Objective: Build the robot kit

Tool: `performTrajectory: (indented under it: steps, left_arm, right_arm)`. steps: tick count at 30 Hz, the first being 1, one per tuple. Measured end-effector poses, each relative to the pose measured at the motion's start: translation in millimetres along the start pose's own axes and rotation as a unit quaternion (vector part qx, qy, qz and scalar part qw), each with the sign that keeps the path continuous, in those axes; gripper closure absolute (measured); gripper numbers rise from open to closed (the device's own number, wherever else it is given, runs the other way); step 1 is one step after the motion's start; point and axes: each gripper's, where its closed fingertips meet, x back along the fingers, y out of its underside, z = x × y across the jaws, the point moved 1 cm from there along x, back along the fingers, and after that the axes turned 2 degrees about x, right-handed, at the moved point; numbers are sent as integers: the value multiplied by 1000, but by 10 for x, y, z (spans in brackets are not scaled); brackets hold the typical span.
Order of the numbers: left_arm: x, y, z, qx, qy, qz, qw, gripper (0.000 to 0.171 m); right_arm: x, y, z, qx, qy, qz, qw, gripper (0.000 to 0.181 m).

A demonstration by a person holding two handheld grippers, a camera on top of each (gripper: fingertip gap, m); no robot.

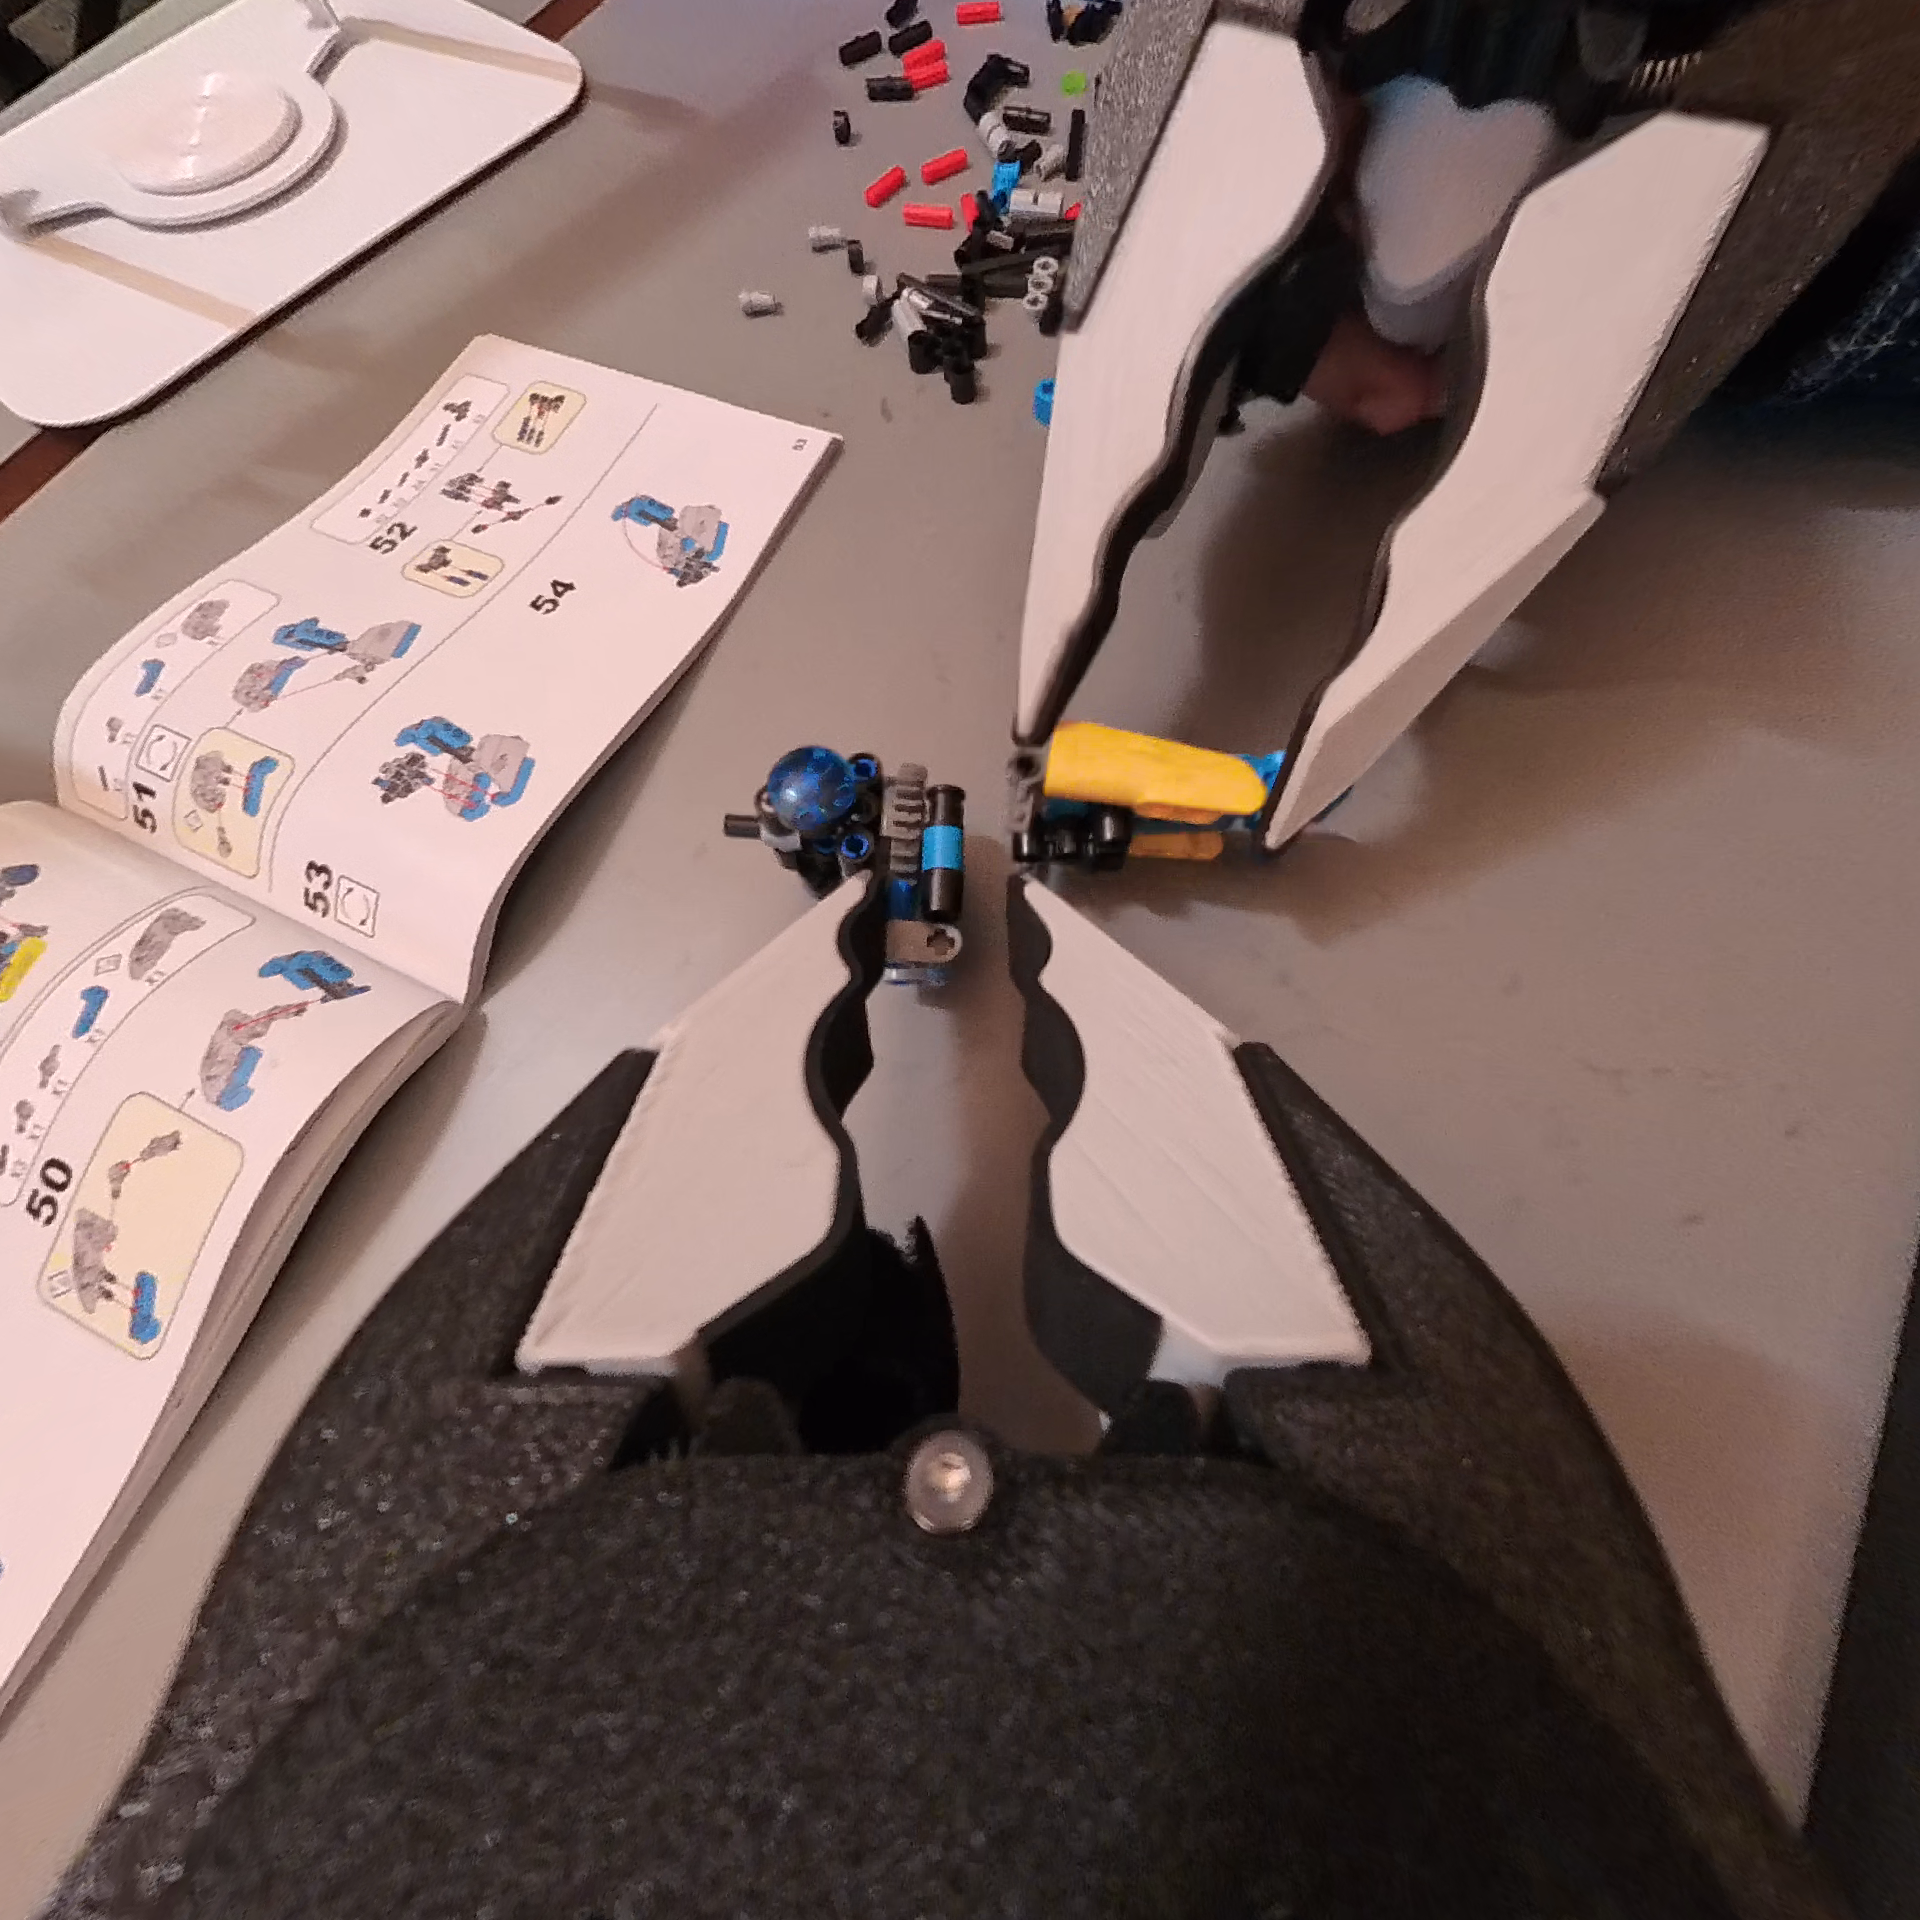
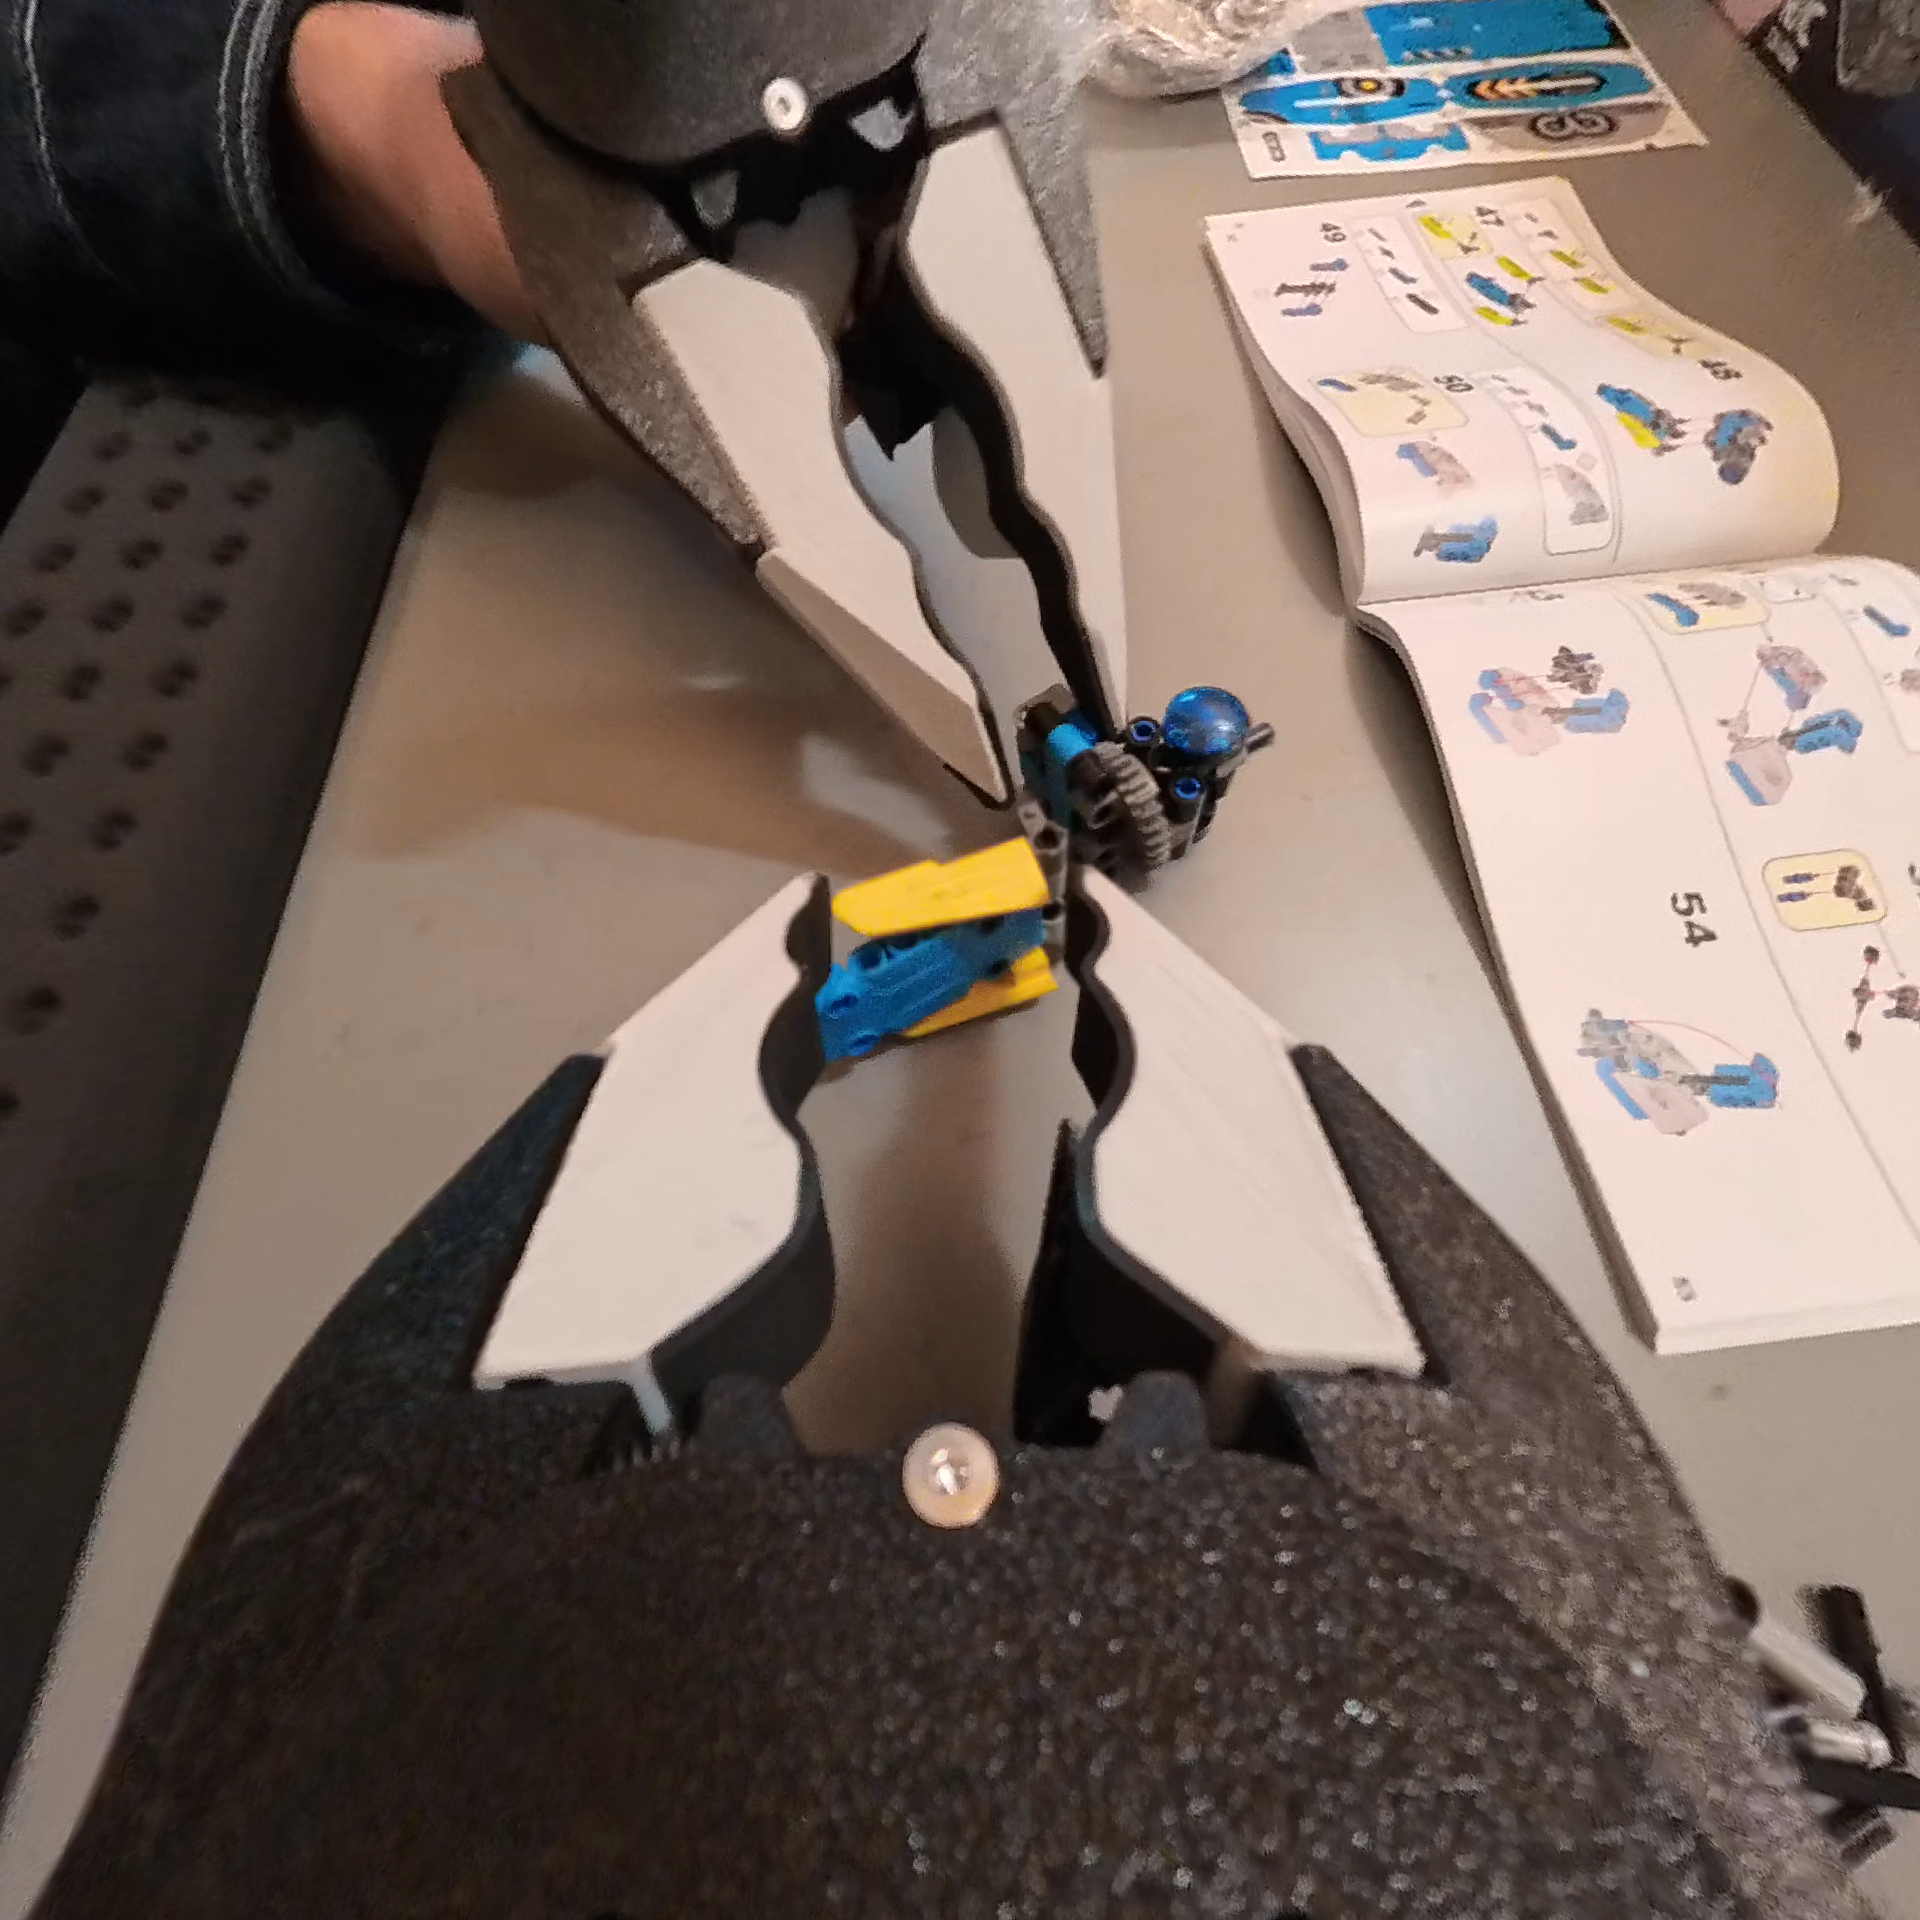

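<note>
A grey surface [image 1: 1455, 1039] carries everything in both views. Along its far side lies an open instruction booklet [image 1: 416, 644], pages up, spine running roughly across the surface; a sticker sheet [image 2: 1455, 94] printed in blue lies flat past it in the right wrist view. A white moulded tray [image 1: 208, 177] sits at the surface's corner, holding nothing that can be made out.

The right claw [image 2: 945, 914] is spread around a yellow-and-blue brick assembly [image 2: 940, 951] that rests on the surface. The left finger touches the assembly's blue end and the right finger stands against its grey end beam; whether it presses is unclear. The assembly's long axis runs across the gap from finger to finger, grey end pointing toward the left claw.

The left claw [image 1: 940, 894] is also parted, its left fingertip against a dark gear assembly [image 1: 862, 831], the right fingertip clear of it. This assembly stands just beside the yellow one, nearly touching, its black-and-blue pin running along the fingers and its translucent blue dome [image 1: 810, 790] on the booklet side.

A scatter of loose bricks [image 1: 956, 197], black, red, grey and blue, lies behind the right claw.
</note>
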Motion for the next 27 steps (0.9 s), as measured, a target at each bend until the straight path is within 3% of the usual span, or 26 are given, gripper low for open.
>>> performTrajectory:
  steps: [2, 7, 12, 14, 16, 19, 25, 27]
  left_arm:
    - [6, 5, -5, 9, 2, 3, 1000, 149]
    - [-5, 70, 5, 10, 4, -9, 1000, 151]
    - [-6, 101, 9, 0, -3, -16, 1000, 153]
    - [-1, 104, 10, 0, -4, -17, 1000, 153]
    - [25, 98, -1, 4, -7, -16, 1000, 153]
    - [111, 16, 17, 20, 1, 9, 1000, 146]
    - [241, -214, 36, 31, 35, 44, 998, 135]
    - [173, -216, 119, 48, 81, 10, 995, 135]
  right_arm:
    - [23, -58, -21, -42, -5, 0, 999, 129]
    - [103, 13, -71, -200, 73, -34, 977, 114]
    - [236, 194, -18, -262, 206, -67, 941, 119]
    - [258, 210, -16, -305, 191, -47, 932, 131]
    - [288, 197, 13, -344, 162, -14, 925, 129]
    - [429, 305, 73, -317, 185, -40, 929, 131]
    - [188, 451, 2, -302, 184, -79, 932, 122]
    - [163, 460, 34, -251, 215, -105, 938, 137]
